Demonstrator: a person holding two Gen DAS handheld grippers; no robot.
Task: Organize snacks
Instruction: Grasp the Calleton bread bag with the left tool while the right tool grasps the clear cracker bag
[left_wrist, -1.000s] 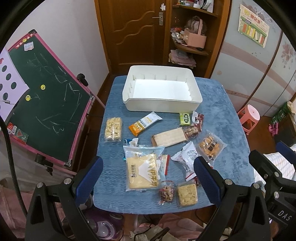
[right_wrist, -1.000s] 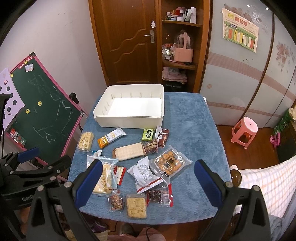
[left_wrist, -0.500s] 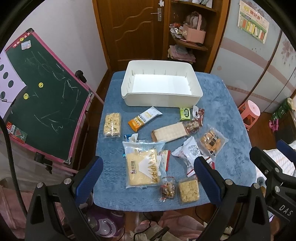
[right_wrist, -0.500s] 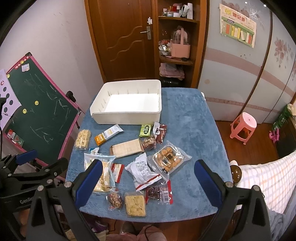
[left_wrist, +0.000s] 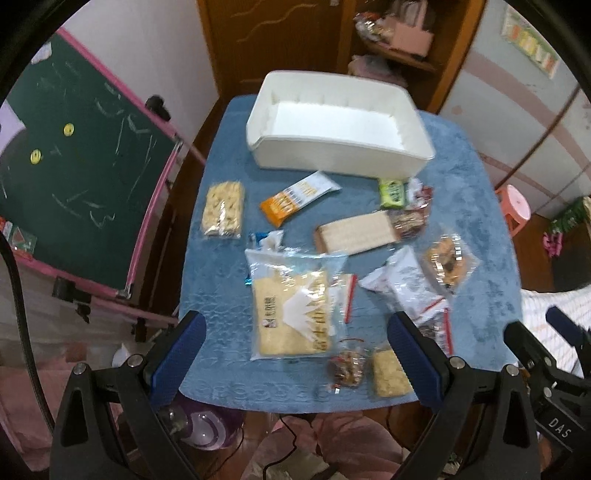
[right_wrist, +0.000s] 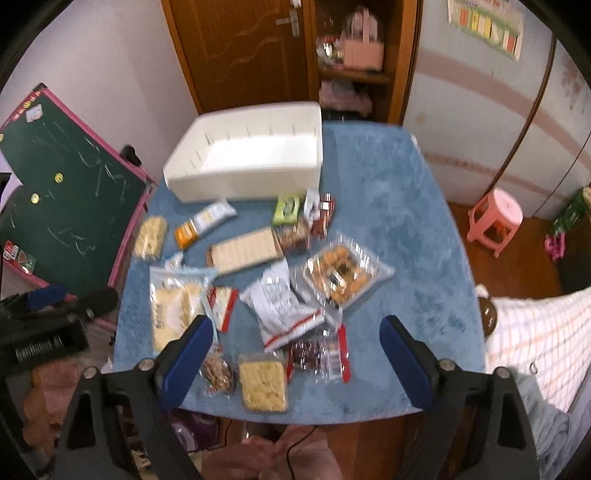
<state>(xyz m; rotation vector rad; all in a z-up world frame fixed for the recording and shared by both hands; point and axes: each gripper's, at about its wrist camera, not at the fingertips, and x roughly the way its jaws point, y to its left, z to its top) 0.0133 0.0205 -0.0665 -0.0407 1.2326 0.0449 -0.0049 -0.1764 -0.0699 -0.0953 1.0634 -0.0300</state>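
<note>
An empty white bin (left_wrist: 338, 123) (right_wrist: 251, 158) stands at the far end of a blue-clothed table (left_wrist: 476, 206) (right_wrist: 388, 206). Several snack packs lie in front of it: an orange bar (left_wrist: 295, 197) (right_wrist: 203, 223), a large yellow pack (left_wrist: 291, 314) (right_wrist: 173, 306), a long cracker pack (left_wrist: 354, 234) (right_wrist: 243, 251), a white pouch (left_wrist: 402, 286) (right_wrist: 280, 302) and a clear cookie tray (left_wrist: 448, 260) (right_wrist: 341, 275). My left gripper (left_wrist: 297, 356) is open and empty above the near edge, over the yellow pack. My right gripper (right_wrist: 297, 360) is open and empty above the near packs.
A green chalkboard (left_wrist: 74, 177) (right_wrist: 70, 192) leans left of the table. A wooden door (right_wrist: 243, 48) and a shelf (right_wrist: 354, 55) stand behind. A pink stool (right_wrist: 495, 218) (left_wrist: 513, 208) is at the right. Small packs (right_wrist: 264, 380) lie at the near edge.
Both grippers have moved forward and lower toward the table, so the snacks look larger. Nothing on the table has moved.
</note>
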